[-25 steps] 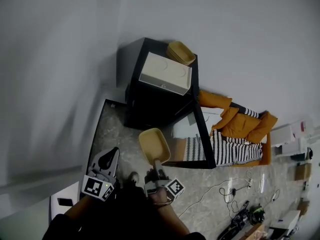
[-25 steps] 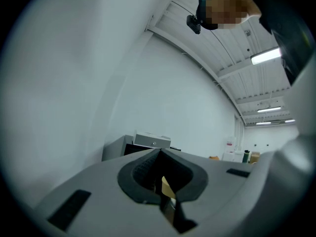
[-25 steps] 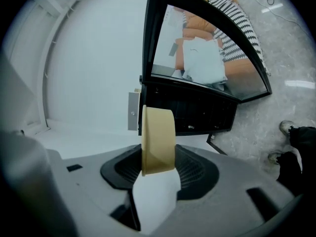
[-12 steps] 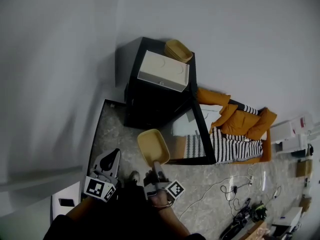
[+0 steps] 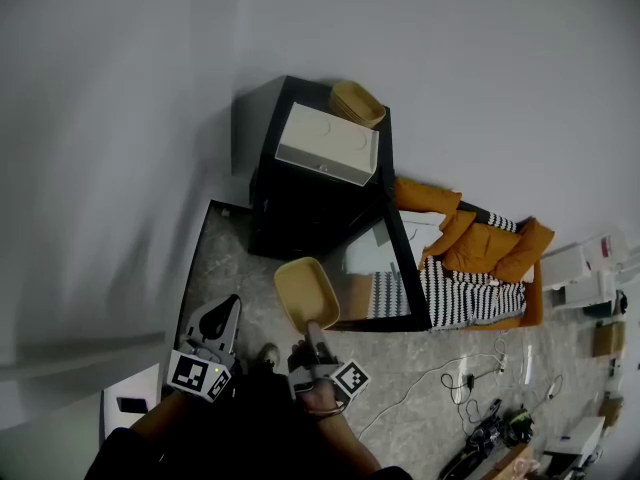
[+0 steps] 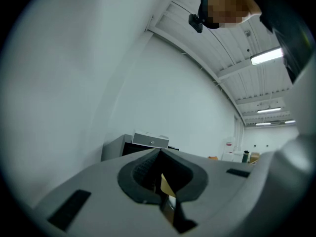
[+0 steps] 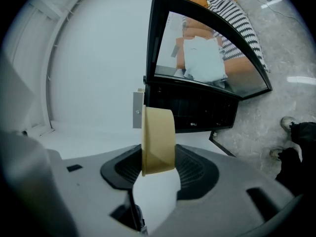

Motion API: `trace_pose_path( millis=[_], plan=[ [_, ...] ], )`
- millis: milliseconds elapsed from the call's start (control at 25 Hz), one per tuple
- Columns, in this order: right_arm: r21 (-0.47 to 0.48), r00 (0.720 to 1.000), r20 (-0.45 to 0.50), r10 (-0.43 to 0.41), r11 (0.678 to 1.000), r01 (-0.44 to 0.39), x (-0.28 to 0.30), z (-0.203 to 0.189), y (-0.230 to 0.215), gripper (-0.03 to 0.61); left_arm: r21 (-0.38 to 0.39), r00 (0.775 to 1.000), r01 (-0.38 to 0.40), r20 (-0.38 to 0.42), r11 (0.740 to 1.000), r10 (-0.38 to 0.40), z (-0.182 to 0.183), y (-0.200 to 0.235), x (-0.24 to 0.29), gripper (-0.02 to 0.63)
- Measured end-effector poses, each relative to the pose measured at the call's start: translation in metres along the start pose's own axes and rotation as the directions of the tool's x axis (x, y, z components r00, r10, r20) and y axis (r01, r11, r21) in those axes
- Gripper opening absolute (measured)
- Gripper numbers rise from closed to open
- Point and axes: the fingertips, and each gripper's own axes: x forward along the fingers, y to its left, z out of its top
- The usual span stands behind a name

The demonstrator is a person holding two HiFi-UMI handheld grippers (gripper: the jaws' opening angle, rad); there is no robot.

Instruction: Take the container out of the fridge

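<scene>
Container [image 5: 306,290]: tan tub, out of the fridge and clear of it. It sits at low centre of my head view, over the floor, just left of the open door's lower edge. The right gripper view shows it edge-on at frame centre, rim turned left.

Floor [image 5: 235,258]: grey mottled stone across the lower middle of the head view.

Fridge [image 5: 300,213]: black cabinet at upper centre, backed against the pale wall.

Glass door [image 5: 388,268]: swung wide, reaching down toward frame centre. There are reflections in the pane.

Orange and striped cushions [image 5: 495,248]: heaped at right of centre, just behind the door.

White box [image 5: 330,146]: lying on the fridge top.

Tan basket [image 5: 358,103]: also on the fridge top, just beside the box on its upper-right side.

Right gripper [image 7: 159,154]: clamped on the container, one pad against each side of its lower wall. The tub stands up out of the jaws. In the head view it is at bottom centre, pointing up the frame.

Left gripper [image 6: 160,151]: jaw tips meet and nothing is held. It points at bare wall, with the fridge small beyond it. In the head view it is at lower left, well apart from the container.

Cables [image 5: 450,373]: loose on the floor at lower right.

Shoes [image 7: 285,124]: at the right edge of the right gripper view.
</scene>
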Motion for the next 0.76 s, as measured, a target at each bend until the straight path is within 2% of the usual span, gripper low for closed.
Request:
trace_pose_path(
  millis=[760],
  plan=[
    [0.011,1.0,-0.014,-0.005,1.0,0.005,-0.0077,-0.0055,-0.0064,0.187,-0.013,1.0,0.004,-0.004,1.0,-0.004,-0.0047,-0.0078,-0.0049,0.004]
  ],
)
